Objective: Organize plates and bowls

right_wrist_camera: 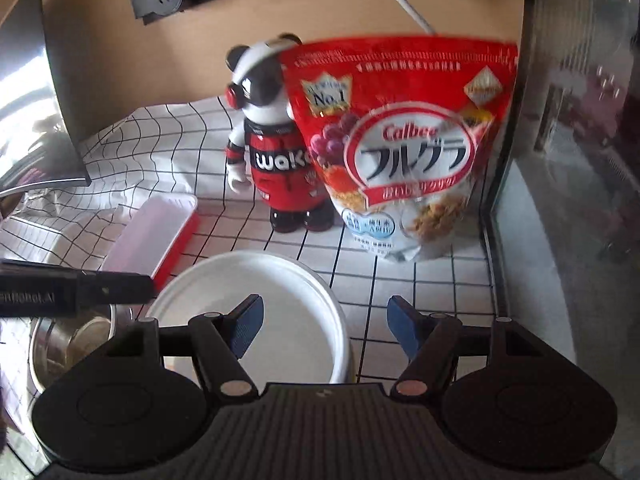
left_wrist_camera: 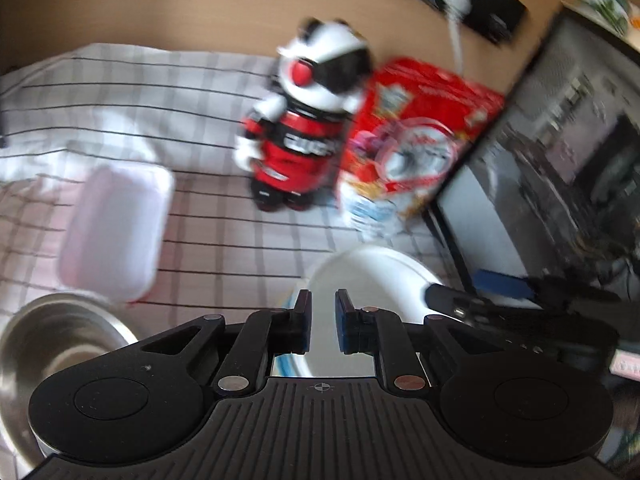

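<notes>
Lower left of right wrist view: steel bowl [right_wrist_camera: 68, 344], round, shiny, deep, parked on checked cloth [right_wrist_camera: 400, 276]. Just above: shallow pink plastic tray [right_wrist_camera: 152, 236], rectangular, likely awaiting sorting. Centre: white plate [right_wrist_camera: 256, 304], smooth, glossy, beneath right gripper [right_wrist_camera: 326, 330], fingers spread, nothing between. Left gripper [left_wrist_camera: 323, 322] over same plate's edge, fingers drawn close, nothing visibly pinched. Behind: toy bear [right_wrist_camera: 276, 152], cereal bag [right_wrist_camera: 404, 148].

Bare cloth [right_wrist_camera: 420, 292] between white plate [right_wrist_camera: 256, 312] and cereal bag [right_wrist_camera: 400, 152]

Black fingers [right_wrist_camera: 248, 330] with blue pads
</notes>
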Motion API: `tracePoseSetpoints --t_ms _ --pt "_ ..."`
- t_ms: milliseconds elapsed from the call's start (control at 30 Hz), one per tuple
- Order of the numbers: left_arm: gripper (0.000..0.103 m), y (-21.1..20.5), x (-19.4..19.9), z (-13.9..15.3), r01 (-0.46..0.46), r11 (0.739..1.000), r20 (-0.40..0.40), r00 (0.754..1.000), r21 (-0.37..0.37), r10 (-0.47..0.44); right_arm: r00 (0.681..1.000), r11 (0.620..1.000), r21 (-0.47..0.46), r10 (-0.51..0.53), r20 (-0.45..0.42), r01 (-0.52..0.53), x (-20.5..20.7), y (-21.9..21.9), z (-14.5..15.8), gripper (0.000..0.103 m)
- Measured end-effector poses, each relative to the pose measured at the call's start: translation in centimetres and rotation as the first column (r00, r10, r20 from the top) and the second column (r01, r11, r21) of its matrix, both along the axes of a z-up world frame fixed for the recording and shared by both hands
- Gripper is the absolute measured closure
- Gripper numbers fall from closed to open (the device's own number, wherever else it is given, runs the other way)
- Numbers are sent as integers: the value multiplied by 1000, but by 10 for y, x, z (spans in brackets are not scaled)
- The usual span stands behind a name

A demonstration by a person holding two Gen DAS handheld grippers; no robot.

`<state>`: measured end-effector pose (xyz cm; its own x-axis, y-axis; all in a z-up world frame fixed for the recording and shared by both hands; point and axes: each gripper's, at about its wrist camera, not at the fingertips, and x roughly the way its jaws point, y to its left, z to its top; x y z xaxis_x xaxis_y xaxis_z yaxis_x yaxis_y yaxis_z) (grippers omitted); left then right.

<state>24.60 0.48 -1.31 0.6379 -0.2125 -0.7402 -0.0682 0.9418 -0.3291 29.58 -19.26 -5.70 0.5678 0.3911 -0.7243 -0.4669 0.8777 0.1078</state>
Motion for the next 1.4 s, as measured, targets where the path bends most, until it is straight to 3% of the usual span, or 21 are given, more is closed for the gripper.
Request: tracePoseSetpoints --t_ms 100,367,567,733,800,933,1067,1300,1400 --pt "88 -8 11 -7 28 999 -42 999 -19 -29 999 1000 21 5 -31 -4 10 -5 -8 34" --pt "82 -3 18 -11 -45 999 -74 996 30 47 995 997 65 41 -90 -35 19 -9 -17 34" --pt "82 -18 29 -27 -17 993 -156 987 120 35 989 999 29 17 -145 -13 28 -1 -38 34" --pt "82 -23 33 -37 -3 991 -189 982 134 29 984 1000 14 18 -175 -16 30 -2 -47 34" --pt "82 -23 34 -37 5 992 -191 981 125 19 981 1000 9 14 -193 -12 32 -2 -52 34" --pt "81 -14 29 -23 -7 1000 -173 985 23 11 974 1000 0 -1 -227 1 36 -5 -60 34" --pt "81 -6 23 -5 -44 999 -155 987 10 45 971 1000 16 -2 -237 6 37 -10 -60 34" --pt "81 -10 35 -6 -30 991 -218 974 132 58 974 1000 21 3 -225 2 38 -15 -59 34" --pt "81 -10 36 -3 -28 983 -205 976 184 66 973 1000 23 8 -229 -3 39 -15 -61 34"
